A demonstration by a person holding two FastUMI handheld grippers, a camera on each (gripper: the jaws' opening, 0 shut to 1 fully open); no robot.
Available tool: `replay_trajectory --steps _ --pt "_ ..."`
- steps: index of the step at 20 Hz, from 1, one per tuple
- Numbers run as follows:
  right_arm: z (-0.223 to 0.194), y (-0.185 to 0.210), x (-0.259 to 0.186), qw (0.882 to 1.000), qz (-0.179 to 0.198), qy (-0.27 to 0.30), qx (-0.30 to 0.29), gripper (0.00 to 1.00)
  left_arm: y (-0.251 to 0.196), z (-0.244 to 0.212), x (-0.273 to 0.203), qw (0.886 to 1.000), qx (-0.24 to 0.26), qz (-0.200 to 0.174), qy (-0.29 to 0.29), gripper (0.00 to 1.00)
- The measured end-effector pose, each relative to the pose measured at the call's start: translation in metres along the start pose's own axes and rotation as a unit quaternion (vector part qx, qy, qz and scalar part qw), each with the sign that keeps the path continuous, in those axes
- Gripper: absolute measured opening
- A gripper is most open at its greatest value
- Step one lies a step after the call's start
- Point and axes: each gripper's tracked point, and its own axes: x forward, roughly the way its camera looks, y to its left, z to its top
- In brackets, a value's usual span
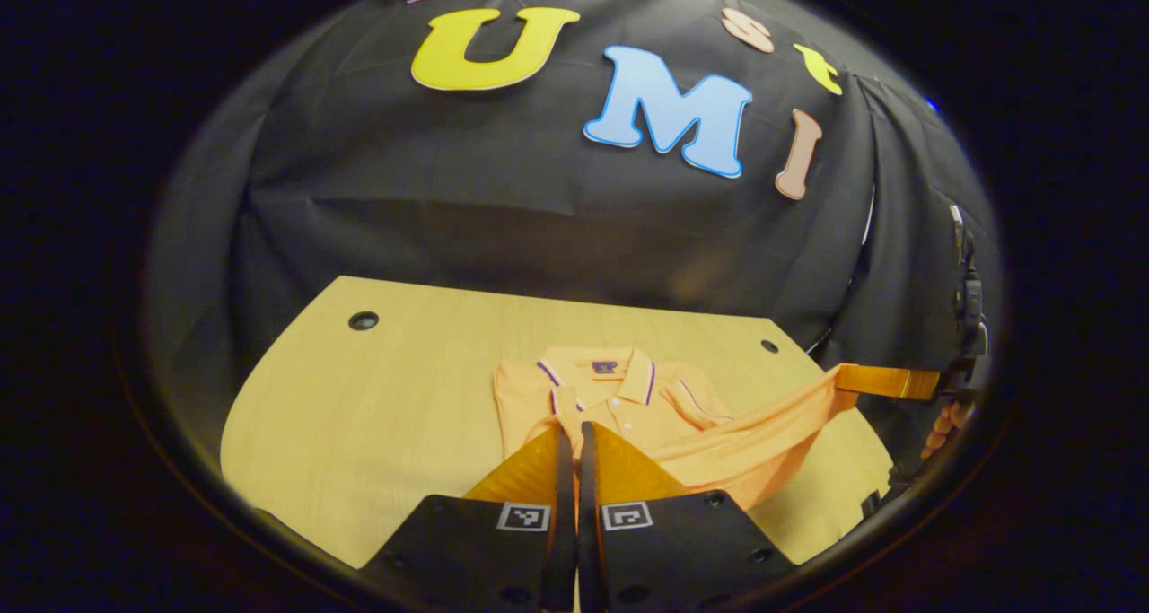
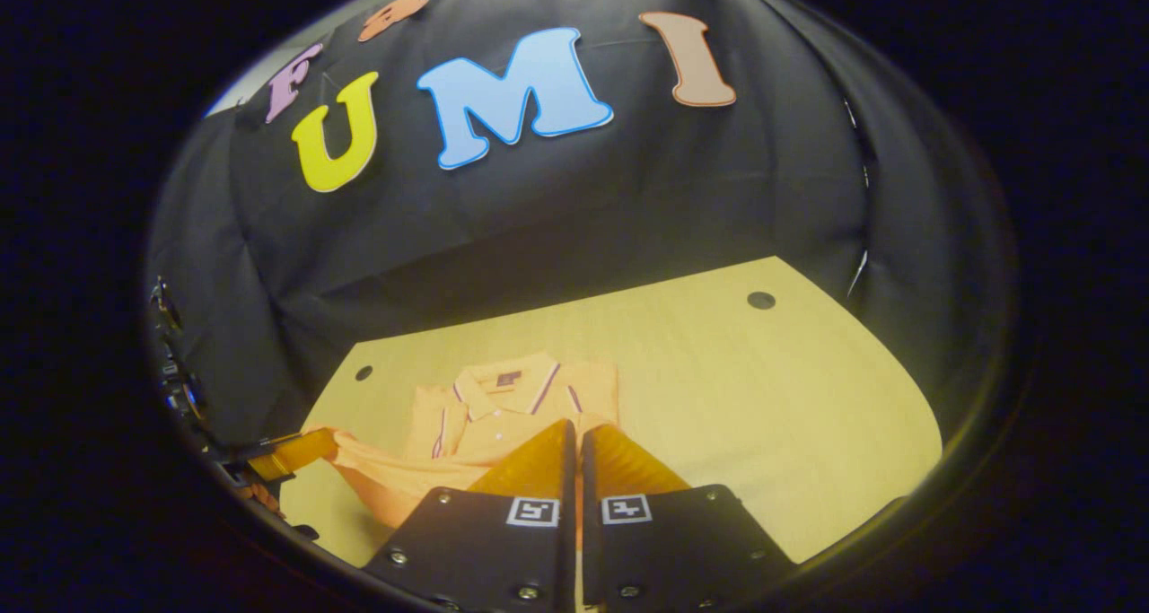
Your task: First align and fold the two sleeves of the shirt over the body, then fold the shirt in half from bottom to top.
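Both grippers, left [image 1: 574, 429] and right [image 2: 577, 429], closed, pinch the orange shirt's [image 1: 610, 398] hem.

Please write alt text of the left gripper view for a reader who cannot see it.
An orange polo shirt lies collar-up on a light wooden table, its lower part lifted off the table. The left gripper has its fingers closed together at the shirt's near edge, and the right gripper pulls a stretched corner sideways.

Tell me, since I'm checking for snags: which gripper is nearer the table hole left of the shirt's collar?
Left. The left gripper has the hole ahead-left across bare table; from the right gripper it lies beyond the shirt, farther off.
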Motion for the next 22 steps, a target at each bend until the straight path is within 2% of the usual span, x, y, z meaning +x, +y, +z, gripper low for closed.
replay_trajectory --steps 5,10,15,22 --pt "0.033 0.003 0.035 0.999 0.009 -0.003 -0.031 0.03 0.007 0.031 0.035 1.0 0.011 0.016 -0.023 0.07" --pt "0.048 0.002 0.076 0.998 0.026 0.004 -0.057 0.03 0.029 0.044 0.071 0.997 0.024 0.06 -0.036 0.07" --pt "0.046 -0.005 0.127 0.998 0.024 0.021 -0.046 0.03 0.046 0.048 0.112 0.993 0.058 0.096 -0.037 0.07" --pt "0.027 -0.025 0.183 0.998 0.002 0.045 -0.036 0.03 0.058 0.036 0.165 0.991 0.068 0.112 -0.024 0.07"
